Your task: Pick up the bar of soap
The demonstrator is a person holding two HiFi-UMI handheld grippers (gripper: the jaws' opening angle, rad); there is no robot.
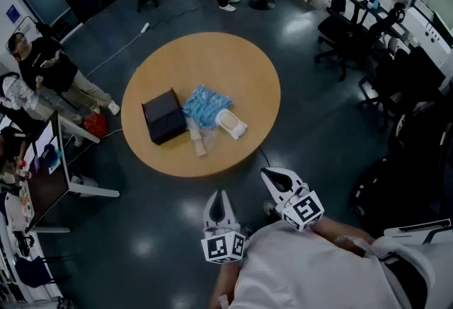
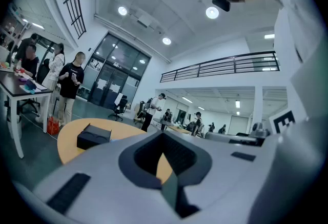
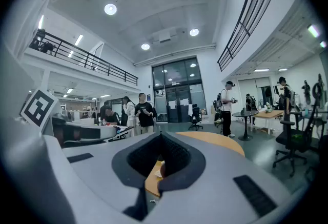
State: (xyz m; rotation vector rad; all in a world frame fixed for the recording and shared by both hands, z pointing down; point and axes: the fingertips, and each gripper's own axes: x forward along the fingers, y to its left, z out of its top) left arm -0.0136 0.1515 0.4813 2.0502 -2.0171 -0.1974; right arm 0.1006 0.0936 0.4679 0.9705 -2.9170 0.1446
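Left gripper and right gripper are hanging at the waist, fingers pressed together, empty. The approach is not yet begun, so the soap is lying on the worktop, well apart.

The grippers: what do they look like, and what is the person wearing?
Left gripper and right gripper look alike: pale grey-white jaws that narrow to a point, with dark ribbed pads inside. Each carries a white cube with black square markers. The person wears a white top. No cables show.

You have open floor toward the table at 12 o'clock; a blue bag crowds the bar of soap at its 10 o'clock.
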